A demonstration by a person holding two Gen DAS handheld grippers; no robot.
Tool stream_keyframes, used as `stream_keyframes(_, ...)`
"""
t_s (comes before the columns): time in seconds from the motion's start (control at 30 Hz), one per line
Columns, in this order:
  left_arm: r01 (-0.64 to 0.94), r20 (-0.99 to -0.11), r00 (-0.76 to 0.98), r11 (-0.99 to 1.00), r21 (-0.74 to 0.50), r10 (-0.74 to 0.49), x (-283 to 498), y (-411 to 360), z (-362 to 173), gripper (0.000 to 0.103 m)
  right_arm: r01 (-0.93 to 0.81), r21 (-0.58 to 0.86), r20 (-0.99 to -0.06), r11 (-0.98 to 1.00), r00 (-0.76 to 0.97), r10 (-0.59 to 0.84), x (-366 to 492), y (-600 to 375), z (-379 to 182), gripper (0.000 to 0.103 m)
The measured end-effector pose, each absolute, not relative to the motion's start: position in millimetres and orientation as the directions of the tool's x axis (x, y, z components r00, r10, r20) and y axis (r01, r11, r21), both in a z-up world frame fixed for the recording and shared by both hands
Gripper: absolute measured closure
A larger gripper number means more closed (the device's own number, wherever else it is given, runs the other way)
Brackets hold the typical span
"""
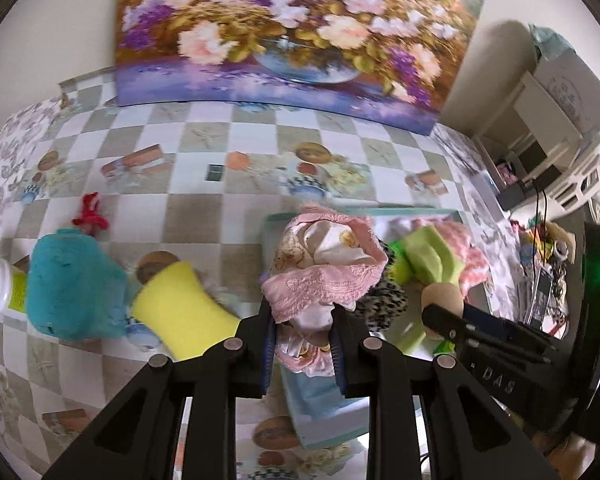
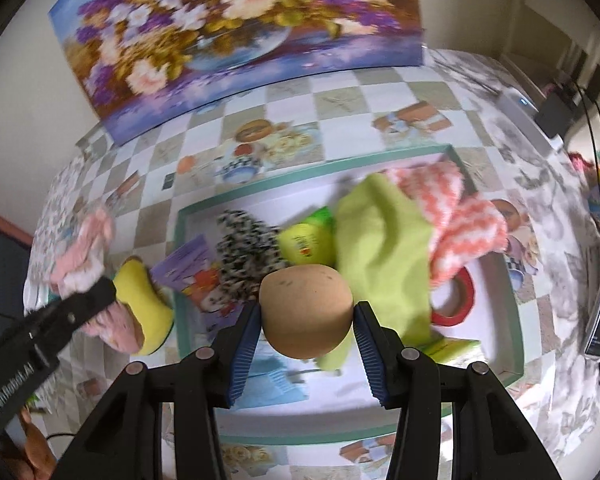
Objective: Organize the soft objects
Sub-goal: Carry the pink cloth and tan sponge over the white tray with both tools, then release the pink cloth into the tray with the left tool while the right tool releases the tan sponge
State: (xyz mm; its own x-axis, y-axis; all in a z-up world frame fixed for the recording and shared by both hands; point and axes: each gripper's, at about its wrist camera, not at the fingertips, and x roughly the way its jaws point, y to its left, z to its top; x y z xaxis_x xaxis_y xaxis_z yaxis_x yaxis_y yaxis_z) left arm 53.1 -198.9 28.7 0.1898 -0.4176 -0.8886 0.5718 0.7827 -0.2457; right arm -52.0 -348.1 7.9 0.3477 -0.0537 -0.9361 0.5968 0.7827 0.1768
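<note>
Cloth of pink towelling, a pink towel (image 1: 324,276) with a printed lining, is pinched between the blue pads of the left hand-held gripper (image 1: 302,344); it is bunched above the fingertips and hangs down between them, over the near left edge of the green-rimmed tray (image 2: 188,216). A tan ball (image 2: 306,312) is clamped between the pads of the right hand-held gripper (image 2: 304,336), both pads being pressed against its sides, and it is held above the tray's interior. Inside the tray are seen a lime-green cloth (image 2: 384,240), a pink-and-white fuzzy piece (image 2: 460,216), a black-and-white spotted cloth (image 2: 248,248), a small yellow-green item (image 2: 304,244) and a red ring of tape (image 2: 460,300). On the checked counter (image 1: 204,216), left of the tray and well apart from the left hand-held gripper's pads, a yellow sponge (image 1: 180,308) is laid against a teal plush (image 1: 72,288), with a small red toy (image 1: 90,216) beyond. A flower painting (image 1: 292,32) is propped at the counter's back.
</note>
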Motion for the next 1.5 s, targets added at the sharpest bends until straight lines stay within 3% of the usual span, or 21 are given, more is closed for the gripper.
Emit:
stream_keyframes(0.37, 0.692, -0.915, 0.122, 0.694, -0.199, -0.384, 10.0, -246.0, 11.9, 0.078, 0.722, 0.201, -0.938, 0.662, 0.337, -0.082, -95.5, -404.7, -0.3, 0.052)
stream_keyframes(0.83, 0.69, -0.942, 0.051, 0.693, -0.207, -0.331, 0.1, -264.6, -22.1, 0.077, 0.74, 0.212, -0.935, 0.639, 0.344, -0.088, -104.3, -418.8, -4.8, 0.051)
stream_keyframes(0.93, 0.68, -0.943, 0.029, 0.698, -0.225, -0.332, 0.9, -263.5, -23.2, 0.069, 0.741, 0.207, -0.938, 0.639, 0.337, -0.087, -102.4, -417.4, -5.7, 0.051)
stream_keyframes(0.97, 0.681, -0.943, 0.027, 0.696, -0.226, -0.332, 0.6, -263.8, -22.1, 0.062, 0.739, 0.205, -0.938, 0.642, 0.336, -0.087, -101.9, -417.1, -5.5, 0.051)
stream_keyframes(1.07, 0.678, -0.94, 0.031, 0.698, -0.23, -0.34, 0.1, -263.1, -15.7, 0.048, 0.732, 0.192, -0.937, 0.654, 0.334, -0.098, -100.1, -413.8, -1.6, 0.042)
stream_keyframes(1.1, 0.676, -0.938, 0.03, 0.698, -0.236, -0.346, 0.1, -262.2, -12.9, 0.045, 0.731, 0.189, -0.936, 0.656, 0.335, -0.104, -99.8, -412.9, 0.3, 0.037)
stream_keyframes(1.23, 0.667, -0.934, 0.04, 0.706, -0.239, -0.354, 3.7, -258.0, -5.3, 0.043, 0.726, 0.181, -0.929, 0.663, 0.347, -0.126, -99.7, -410.6, 9.8, 0.036)
stream_keyframes(1.5, 0.584, -0.931, 0.112, 0.781, -0.222, -0.348, 26.2, -232.4, 4.2, 0.026, 0.713, 0.146, -0.934, 0.685, 0.327, -0.141, -95.6, -405.1, 11.2, 0.026)
